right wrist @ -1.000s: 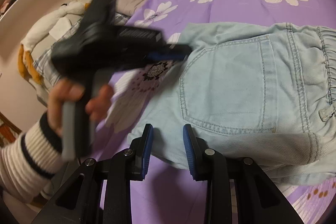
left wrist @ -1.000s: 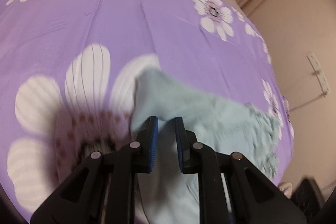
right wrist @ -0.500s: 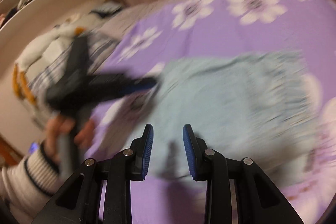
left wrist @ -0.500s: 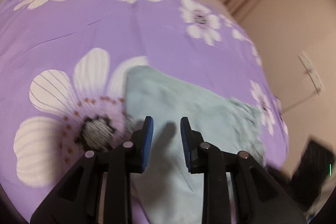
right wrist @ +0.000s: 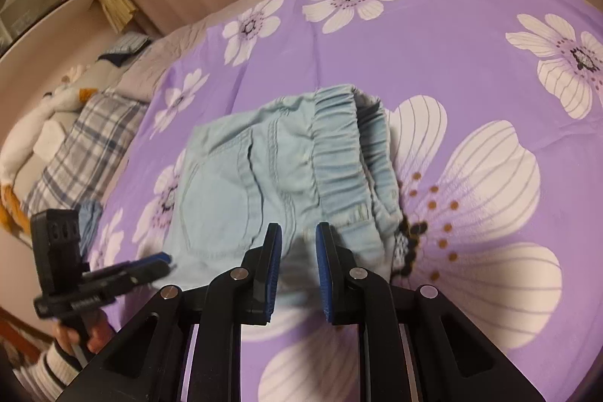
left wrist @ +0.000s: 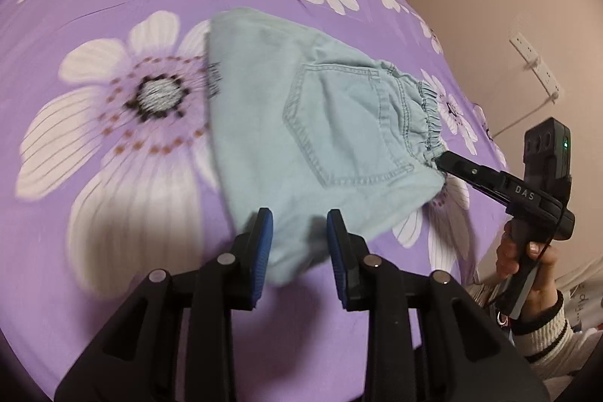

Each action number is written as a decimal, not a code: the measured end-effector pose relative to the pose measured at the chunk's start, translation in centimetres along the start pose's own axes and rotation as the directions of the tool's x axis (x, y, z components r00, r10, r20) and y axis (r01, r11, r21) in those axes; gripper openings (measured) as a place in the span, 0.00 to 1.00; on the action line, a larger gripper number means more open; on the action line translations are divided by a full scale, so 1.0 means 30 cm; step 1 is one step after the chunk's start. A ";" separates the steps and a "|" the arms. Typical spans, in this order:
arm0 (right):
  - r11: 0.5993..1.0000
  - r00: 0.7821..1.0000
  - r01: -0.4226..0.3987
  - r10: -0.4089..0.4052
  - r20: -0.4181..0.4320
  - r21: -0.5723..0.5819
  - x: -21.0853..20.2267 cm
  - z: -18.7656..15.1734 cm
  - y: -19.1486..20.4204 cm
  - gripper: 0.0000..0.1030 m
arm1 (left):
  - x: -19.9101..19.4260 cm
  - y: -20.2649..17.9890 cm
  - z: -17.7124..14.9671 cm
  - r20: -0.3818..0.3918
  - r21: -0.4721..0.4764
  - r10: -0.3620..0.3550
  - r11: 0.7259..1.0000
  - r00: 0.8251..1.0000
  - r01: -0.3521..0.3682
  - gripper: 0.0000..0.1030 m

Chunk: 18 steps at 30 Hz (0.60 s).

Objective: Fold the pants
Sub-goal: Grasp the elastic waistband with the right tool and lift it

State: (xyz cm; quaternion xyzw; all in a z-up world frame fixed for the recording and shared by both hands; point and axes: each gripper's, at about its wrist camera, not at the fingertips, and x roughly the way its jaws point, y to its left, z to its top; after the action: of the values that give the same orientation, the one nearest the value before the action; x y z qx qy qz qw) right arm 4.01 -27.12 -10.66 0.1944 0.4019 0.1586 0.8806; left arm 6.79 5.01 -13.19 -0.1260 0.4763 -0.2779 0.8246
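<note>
Folded pants (left wrist: 320,123) lie on the purple flowered bedspread (left wrist: 113,6); your left gripper (left wrist: 299,236) is opening, empty, over their near edge, while your right gripper (right wrist: 297,251) is closing by the waistband (right wrist: 339,153), pads not yet gripping

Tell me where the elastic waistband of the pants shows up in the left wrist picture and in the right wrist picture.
Left wrist: the waistband is right of centre, at the pants' right end, next to the right gripper's tip.
Right wrist: the waistband runs down the centre, just above that gripper's own fingers.
Shared landmark: the stitched back pocket beside the waistband.
</note>
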 end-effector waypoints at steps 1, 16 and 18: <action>1.000 1.000 0.006 -0.006 0.002 -0.006 -0.012 -0.008 0.005 0.17 | -0.022 0.007 -0.014 0.008 -0.011 -0.001 1.000 1.000 0.001 0.35; 0.893 0.990 -0.141 0.130 0.053 0.428 -0.046 -0.045 -0.278 0.63 | -0.043 0.120 0.012 0.039 -0.268 -0.085 0.959 0.996 0.092 0.54; 0.863 0.982 -0.183 0.178 0.056 0.471 -0.019 -0.045 -0.300 0.63 | -0.019 0.125 0.022 0.032 -0.297 -0.103 0.949 0.994 0.107 0.54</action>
State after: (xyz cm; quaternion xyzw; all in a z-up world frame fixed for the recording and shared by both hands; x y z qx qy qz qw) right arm 3.73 -34.94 -15.34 0.4414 0.4038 0.1362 0.7897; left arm 8.39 8.37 -14.22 -0.2761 0.4987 -0.2455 0.7841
